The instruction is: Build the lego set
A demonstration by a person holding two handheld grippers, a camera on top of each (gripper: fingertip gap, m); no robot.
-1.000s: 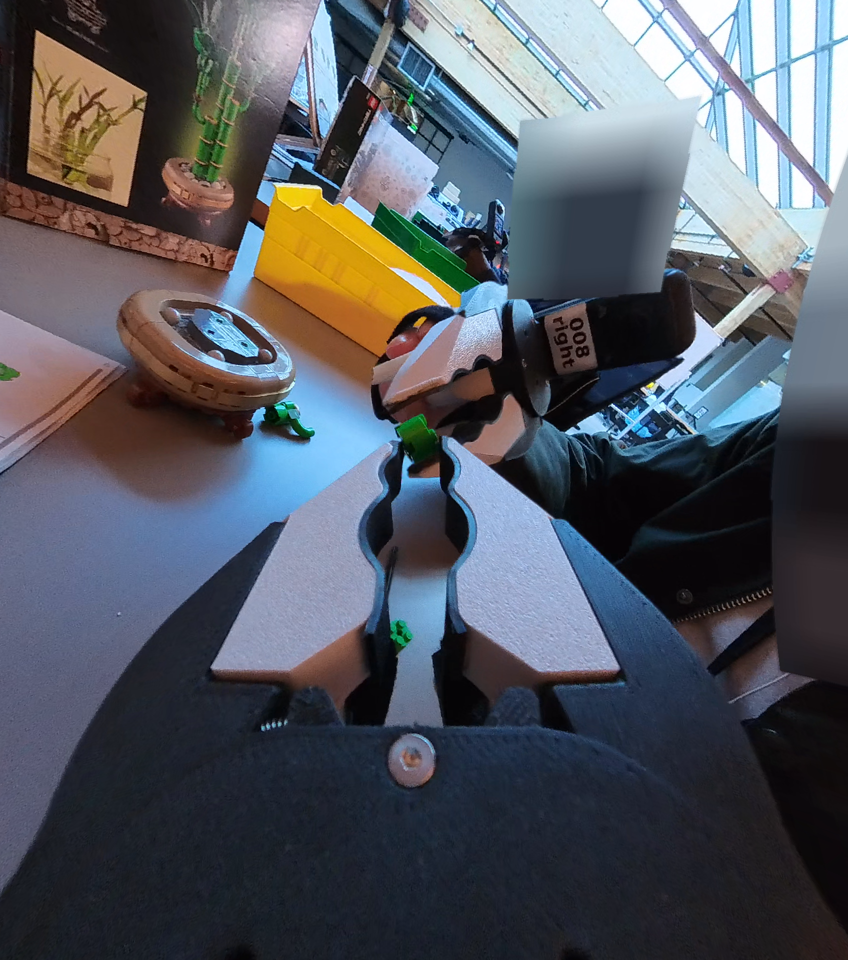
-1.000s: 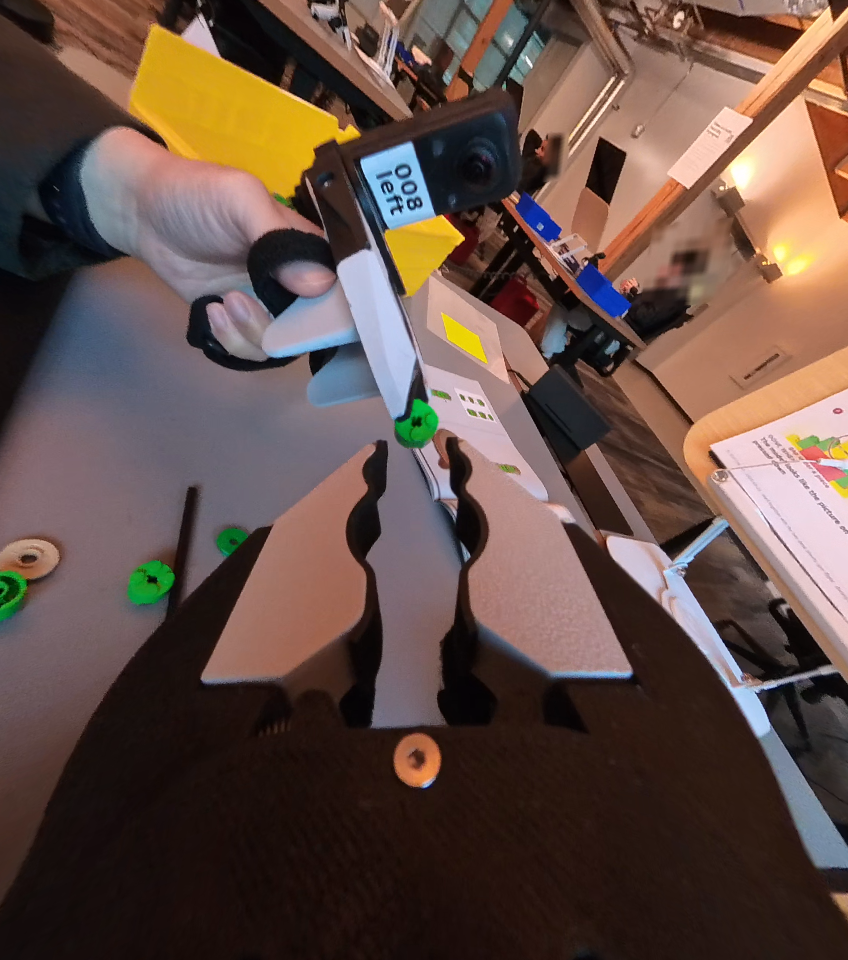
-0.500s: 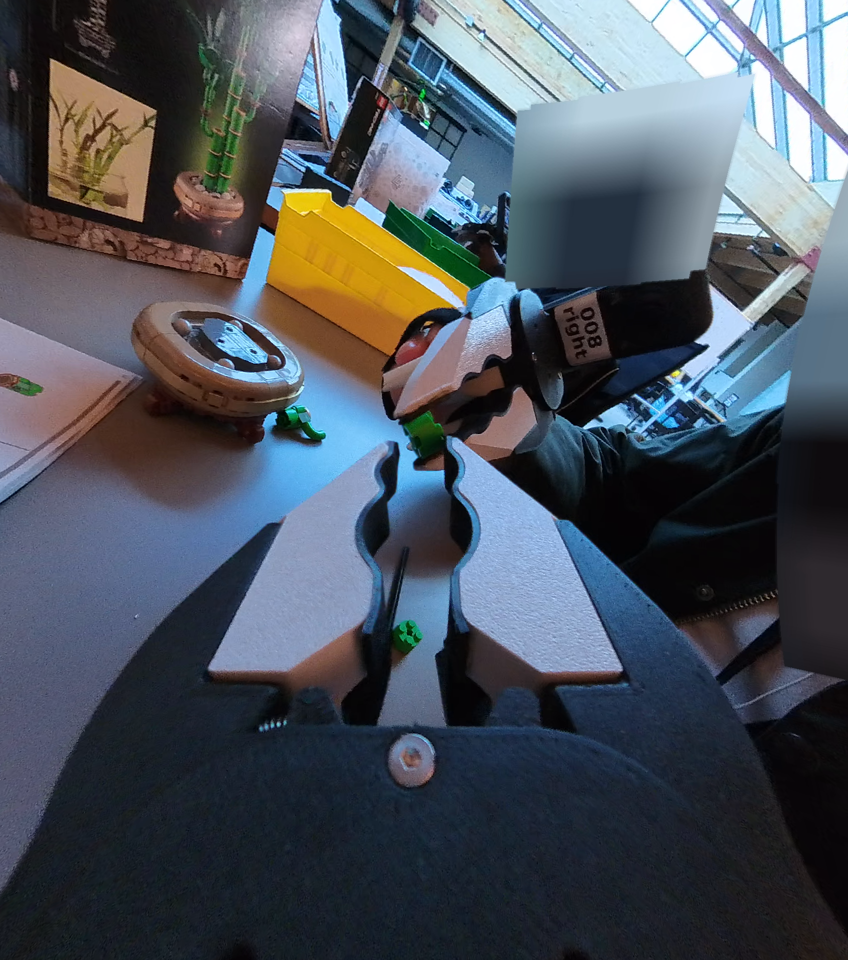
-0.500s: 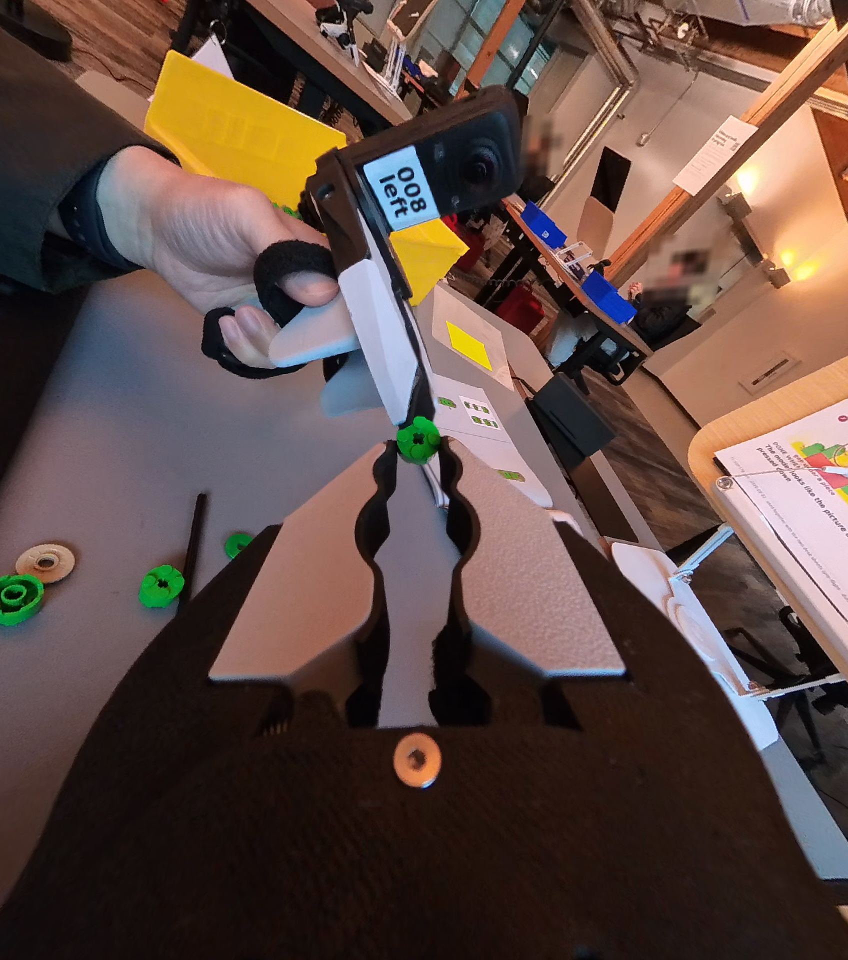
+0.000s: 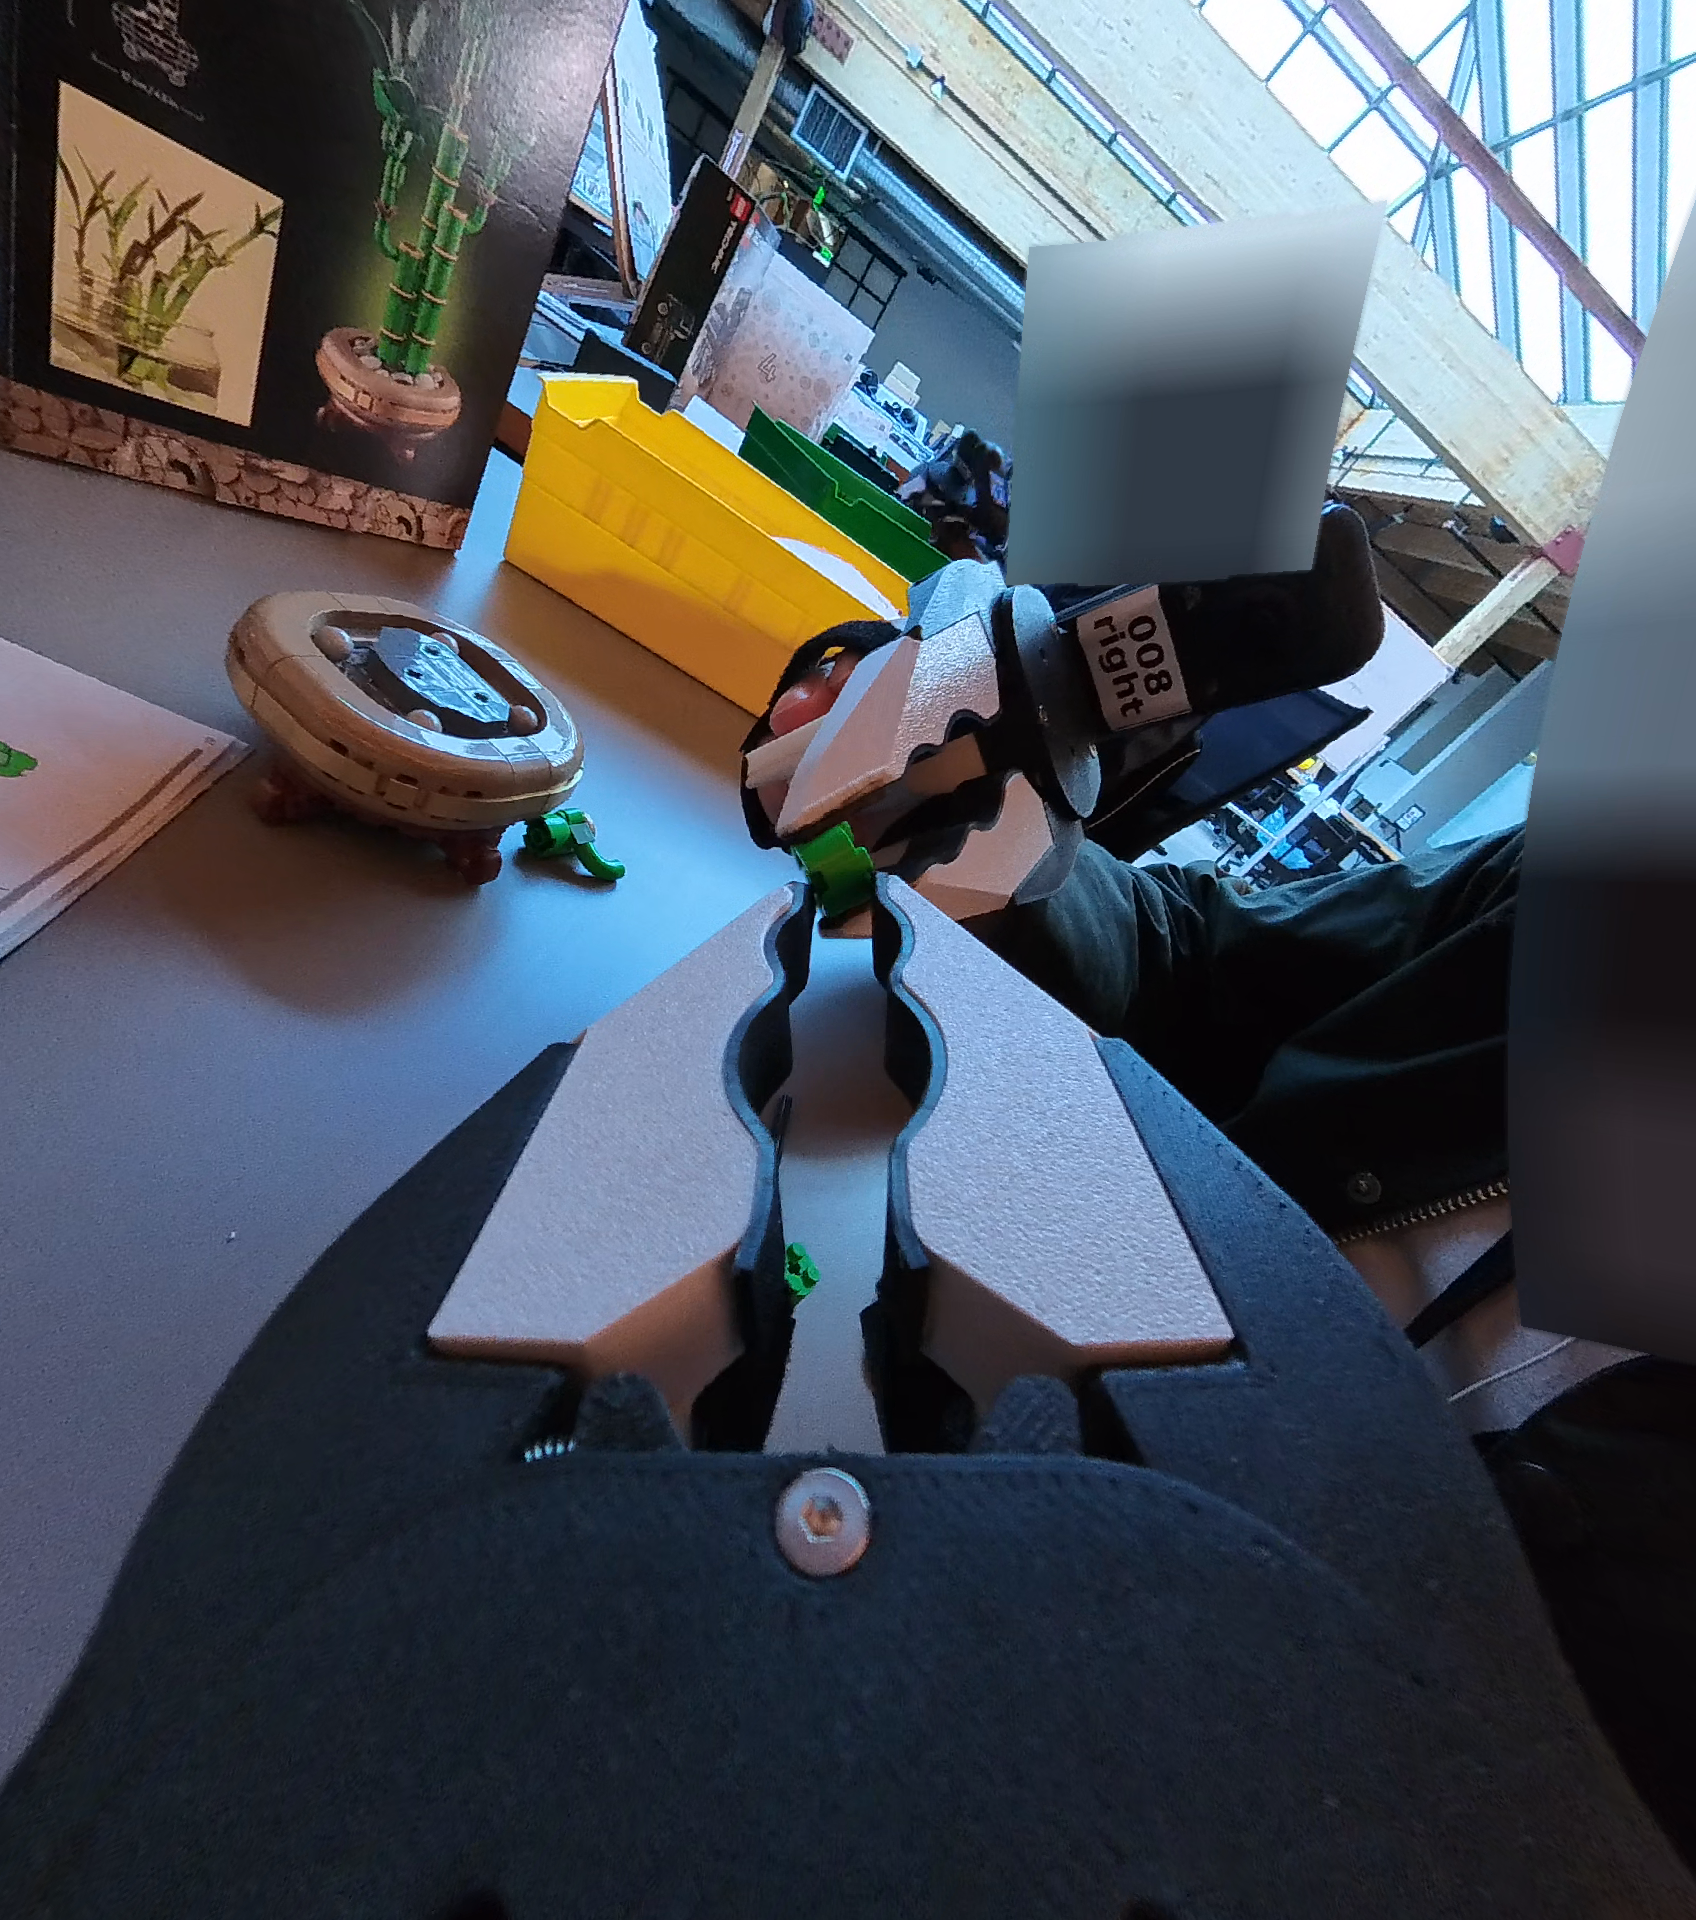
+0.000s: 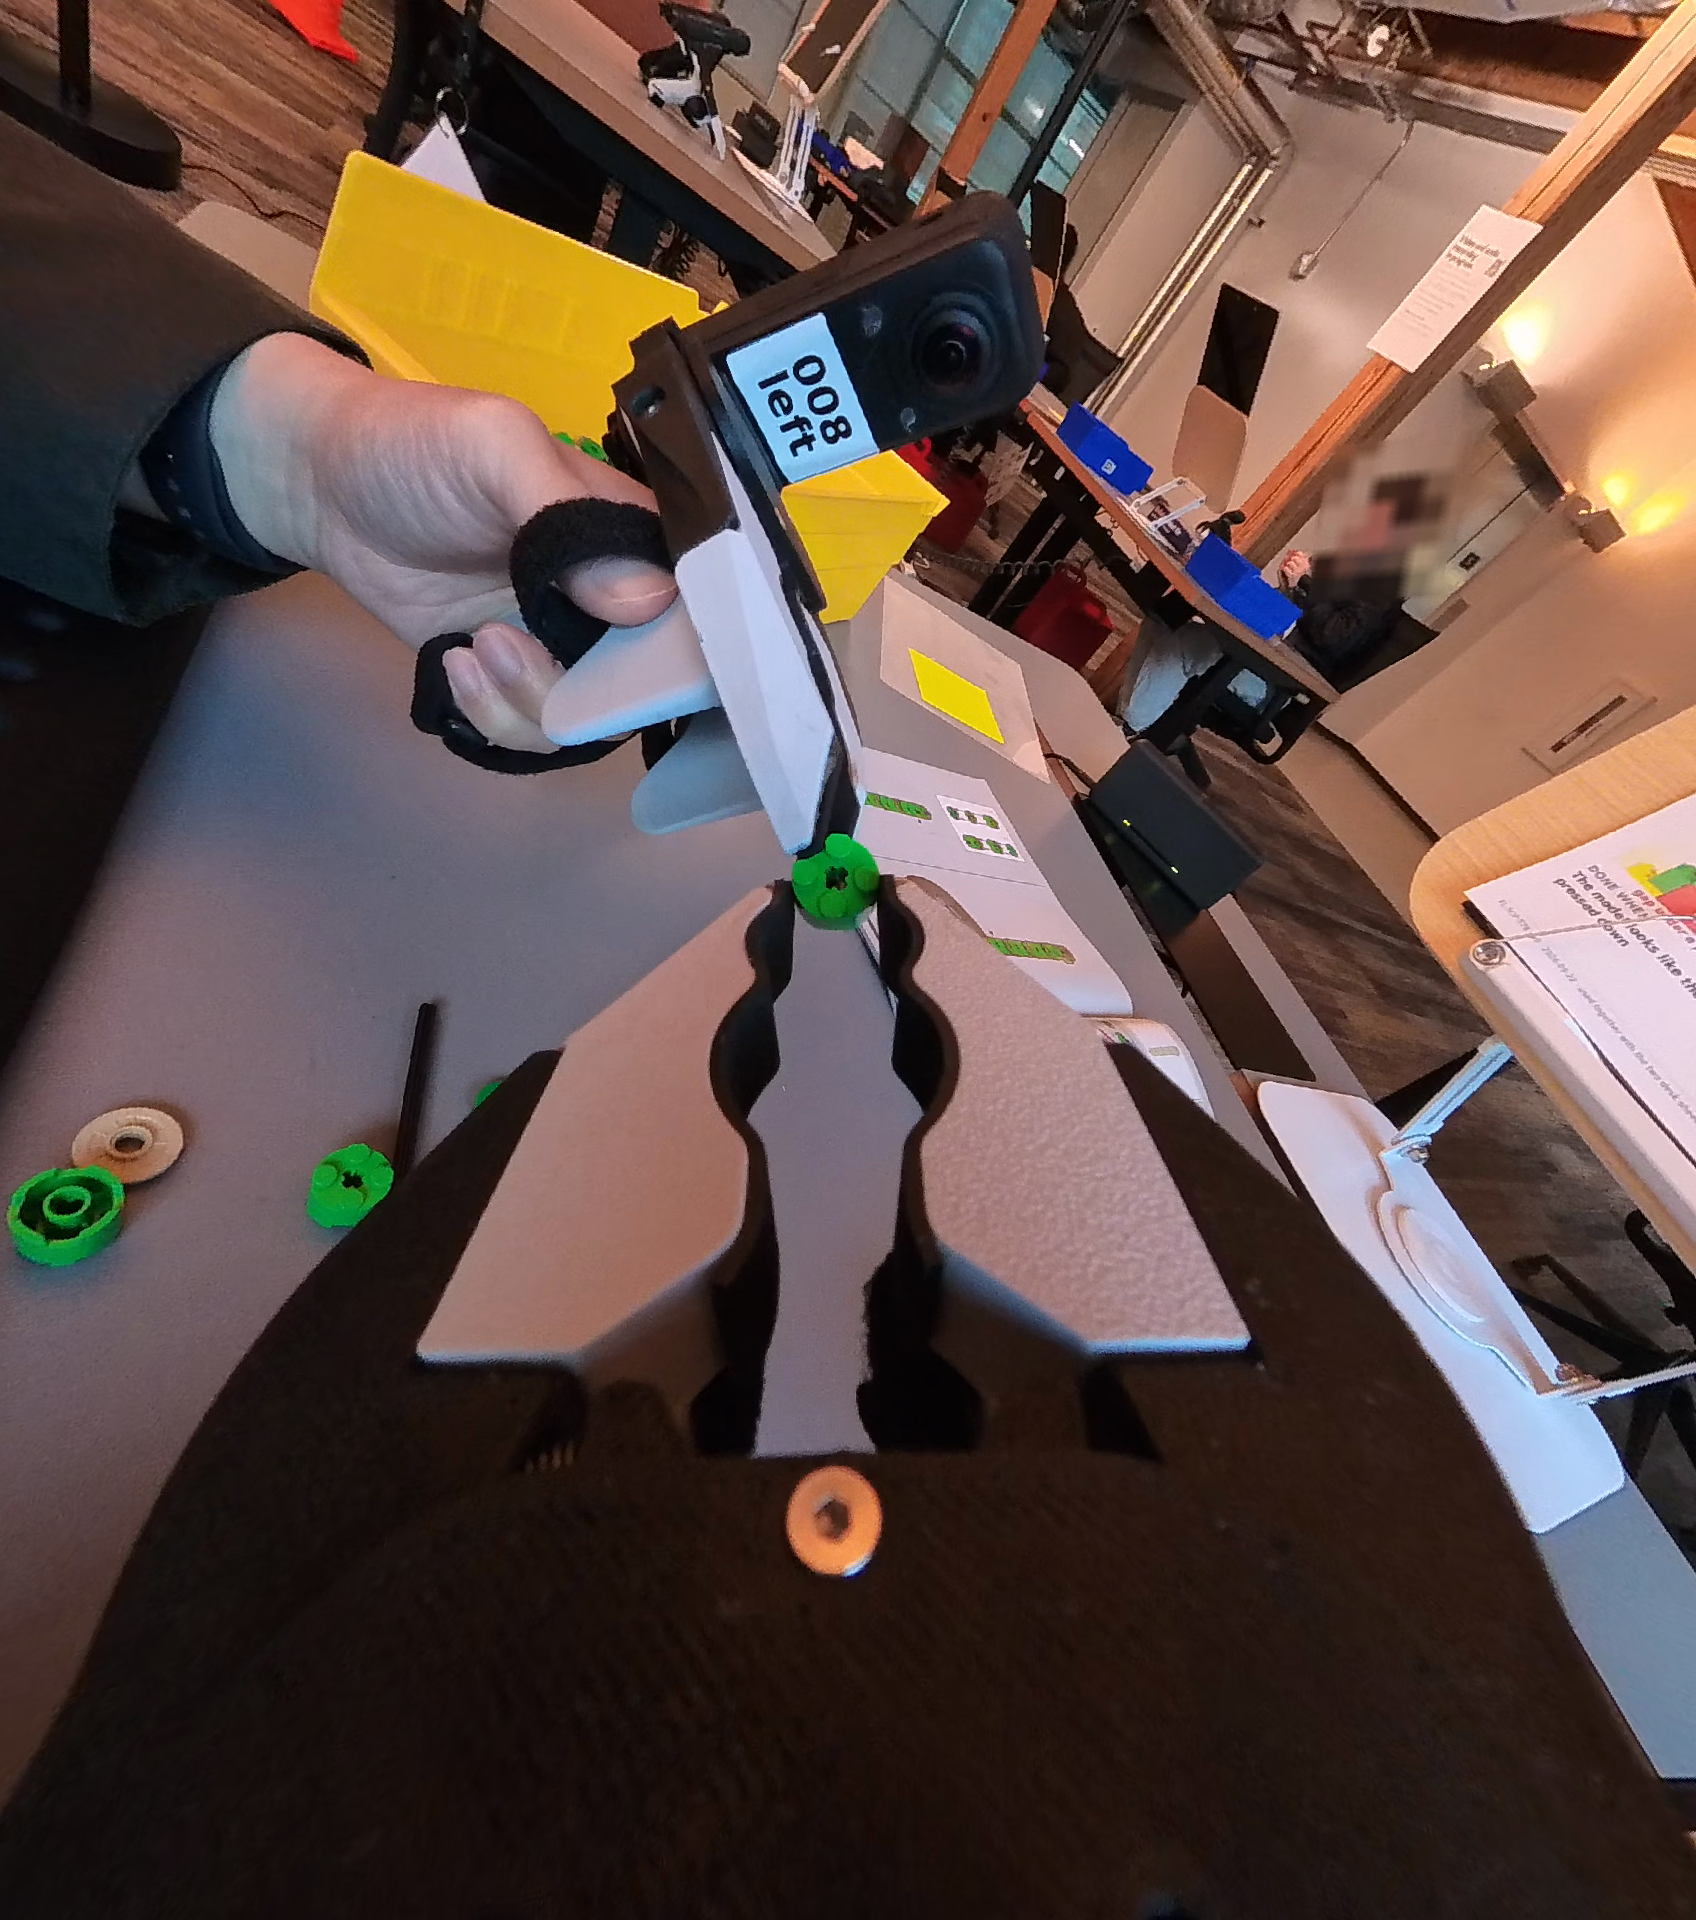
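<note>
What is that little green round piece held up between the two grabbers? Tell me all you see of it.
The green round piece is a small, bright green, glossy plastic brick with a cross-shaped hole at its centre and studs around it. It is held in the air above the grey table, at the fingertips of the left gripper, with the right gripper tips on either side of it.

Grey table (image 5: 200,1091), tan base (image 5: 402,717), perhaps 3 green pieces (image 6: 65,1214)

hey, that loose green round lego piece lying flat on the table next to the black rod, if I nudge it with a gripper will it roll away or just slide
The green round piece lies flat with its studs up, so it would probably slide, not roll. It looks small and light on the smooth grey table, so even a gentle nudge may send it skidding. The black rod lies right beside it and might stop it, or roll off itself.
</note>
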